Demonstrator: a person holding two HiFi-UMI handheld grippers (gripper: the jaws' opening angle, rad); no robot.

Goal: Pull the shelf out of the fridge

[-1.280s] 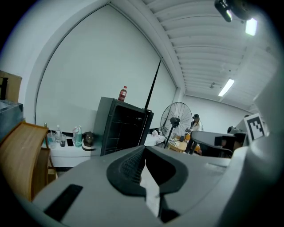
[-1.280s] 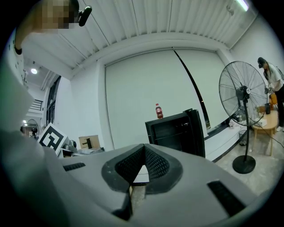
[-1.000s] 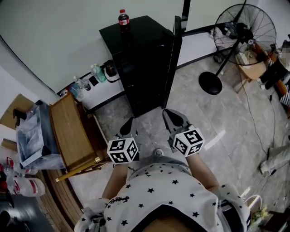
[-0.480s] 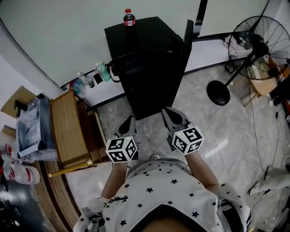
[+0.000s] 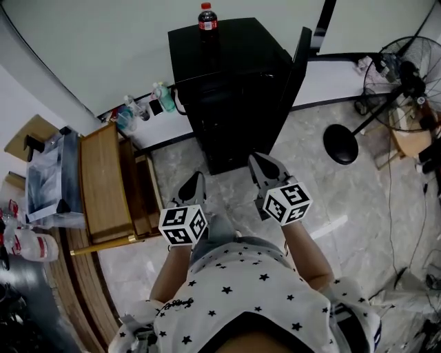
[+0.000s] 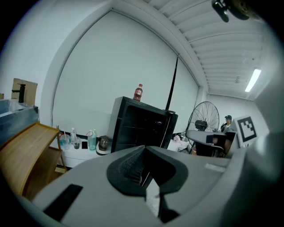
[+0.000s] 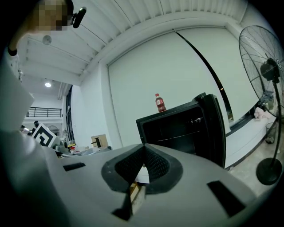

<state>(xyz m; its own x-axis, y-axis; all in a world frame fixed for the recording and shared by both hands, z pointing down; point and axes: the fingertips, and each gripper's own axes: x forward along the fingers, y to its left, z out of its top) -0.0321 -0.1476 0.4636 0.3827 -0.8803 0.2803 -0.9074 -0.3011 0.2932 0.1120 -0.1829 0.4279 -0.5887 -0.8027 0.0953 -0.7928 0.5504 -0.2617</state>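
Head view downward, others facing fridge

Bare floor is lying open in front of the fridge, whose dark mouth is gaping unblocked. Its door is standing swung out on the right. A wooden stand is crowding the left, and a fan is standing well off right.

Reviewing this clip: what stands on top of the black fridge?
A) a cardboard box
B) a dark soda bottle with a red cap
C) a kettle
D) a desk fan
B: a dark soda bottle with a red cap stands upright near the back edge of the fridge top. It shows in the head view and in both gripper views.
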